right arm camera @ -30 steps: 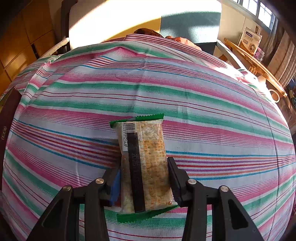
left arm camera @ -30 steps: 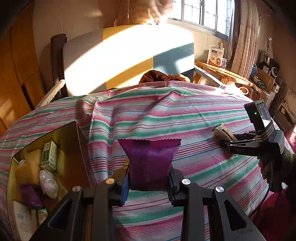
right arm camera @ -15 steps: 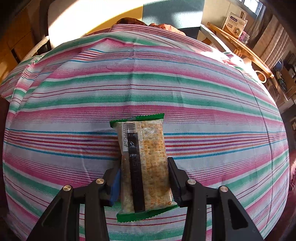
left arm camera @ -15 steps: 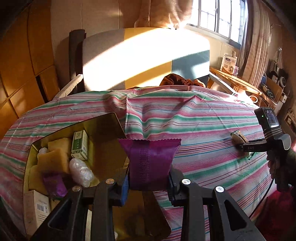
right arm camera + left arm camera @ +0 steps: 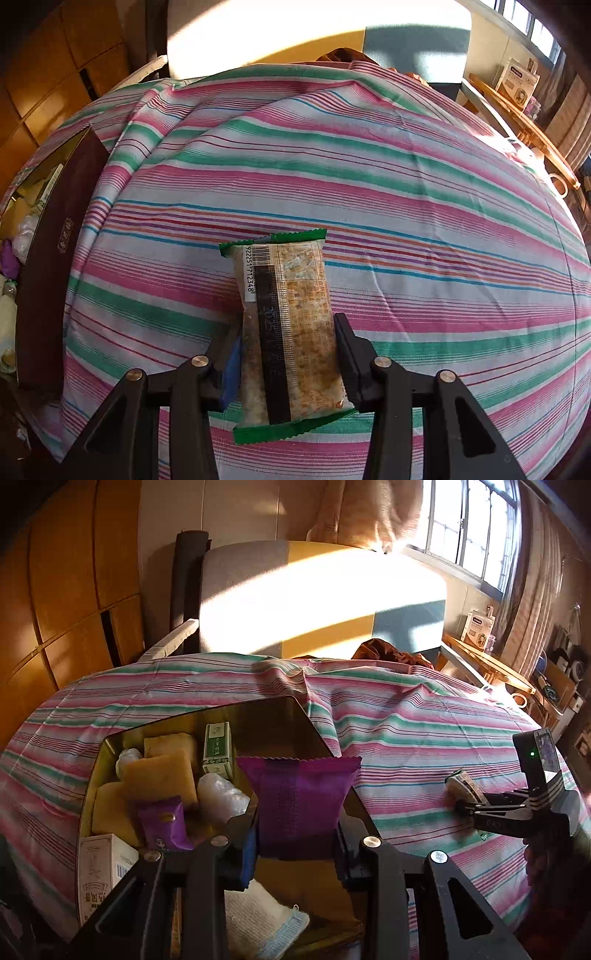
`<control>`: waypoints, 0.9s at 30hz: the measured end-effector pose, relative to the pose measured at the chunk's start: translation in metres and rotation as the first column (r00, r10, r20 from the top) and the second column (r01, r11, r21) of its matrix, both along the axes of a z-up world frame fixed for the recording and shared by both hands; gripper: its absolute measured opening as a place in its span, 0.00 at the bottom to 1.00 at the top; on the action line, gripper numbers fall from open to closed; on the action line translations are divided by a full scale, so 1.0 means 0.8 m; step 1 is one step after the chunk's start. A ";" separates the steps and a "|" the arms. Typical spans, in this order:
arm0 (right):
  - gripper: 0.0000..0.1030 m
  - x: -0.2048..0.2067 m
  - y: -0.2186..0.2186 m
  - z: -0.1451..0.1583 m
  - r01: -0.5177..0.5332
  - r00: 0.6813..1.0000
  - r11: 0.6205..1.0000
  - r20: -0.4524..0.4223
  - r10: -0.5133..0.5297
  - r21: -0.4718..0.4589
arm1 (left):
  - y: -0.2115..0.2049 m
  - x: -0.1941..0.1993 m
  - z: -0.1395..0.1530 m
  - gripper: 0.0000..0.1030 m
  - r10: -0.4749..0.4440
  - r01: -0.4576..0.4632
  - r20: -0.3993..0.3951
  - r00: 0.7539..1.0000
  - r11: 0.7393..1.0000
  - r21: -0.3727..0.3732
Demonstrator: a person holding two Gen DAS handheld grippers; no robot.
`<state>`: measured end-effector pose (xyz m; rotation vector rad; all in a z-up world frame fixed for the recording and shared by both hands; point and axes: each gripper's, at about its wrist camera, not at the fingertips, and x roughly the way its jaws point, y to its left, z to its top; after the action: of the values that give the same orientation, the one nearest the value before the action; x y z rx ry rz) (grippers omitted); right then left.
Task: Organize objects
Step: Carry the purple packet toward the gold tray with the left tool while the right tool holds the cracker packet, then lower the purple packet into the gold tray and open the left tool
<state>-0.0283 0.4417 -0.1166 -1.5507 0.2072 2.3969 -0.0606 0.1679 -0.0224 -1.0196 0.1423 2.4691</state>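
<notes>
My left gripper [image 5: 295,840] is shut on a purple snack packet [image 5: 299,805] and hangs over the open brown box [image 5: 280,709]. The box holds yellow sponges [image 5: 159,779], a second purple packet [image 5: 164,825], a green-and-white carton [image 5: 218,749], clear bags and a white cloth. My right gripper [image 5: 288,363] is shut on a green-edged cracker packet [image 5: 288,321] above the striped cloth [image 5: 369,177]. That same gripper [image 5: 476,805] shows at the right of the left wrist view, held by a hand. The box's dark side [image 5: 48,266] lies at the left of the right wrist view.
A striped cloth [image 5: 406,720] covers the table. Behind it stands a grey, yellow and blue panel [image 5: 314,598]. A wooden shelf [image 5: 491,664] with a white box [image 5: 478,627] and clutter sits at the right under the window. Wooden cabinets [image 5: 66,590] fill the left.
My left gripper has carried the purple packet leftward until it hangs over the open box. My right gripper has moved left with the cracker packet, bringing the box into its view.
</notes>
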 end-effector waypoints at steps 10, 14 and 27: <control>0.43 -0.002 -0.004 -0.002 -0.031 0.999 0.999 -0.018 0.031 0.018 | -0.040 0.003 -0.009 0.32 0.052 -0.052 0.019 0.998 0.999 0.000; 0.43 -0.003 -0.007 -0.002 -0.048 0.999 0.998 -0.017 0.049 0.032 | -0.066 -0.002 -0.018 0.32 0.078 -0.082 0.088 0.993 0.996 0.034; 0.43 -0.008 -0.014 -0.001 -0.084 0.996 0.993 -0.003 0.084 0.077 | -0.069 -0.053 -0.019 0.33 0.088 -0.138 0.266 0.960 0.975 0.173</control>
<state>-0.0349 0.4309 -0.1175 -1.5469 0.0510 2.4432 -0.1026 0.1126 -0.0374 -1.2802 -0.2381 2.3666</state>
